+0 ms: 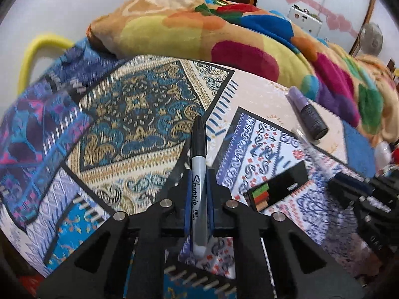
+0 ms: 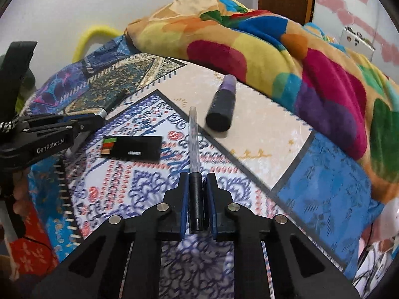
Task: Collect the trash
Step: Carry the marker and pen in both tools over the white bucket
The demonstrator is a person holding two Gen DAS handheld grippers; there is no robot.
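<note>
Left claw clamps a Sharpie, right claw a pen, both pointing straight ahead.

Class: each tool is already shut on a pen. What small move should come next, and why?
Probably lift both clear and carry them off to wherever trash goes; no bin shows in either view. The left tool grips the Sharpie marker and the right tool the clear pen, while the purple-capped tube and black card lie on the bedspread.
</note>
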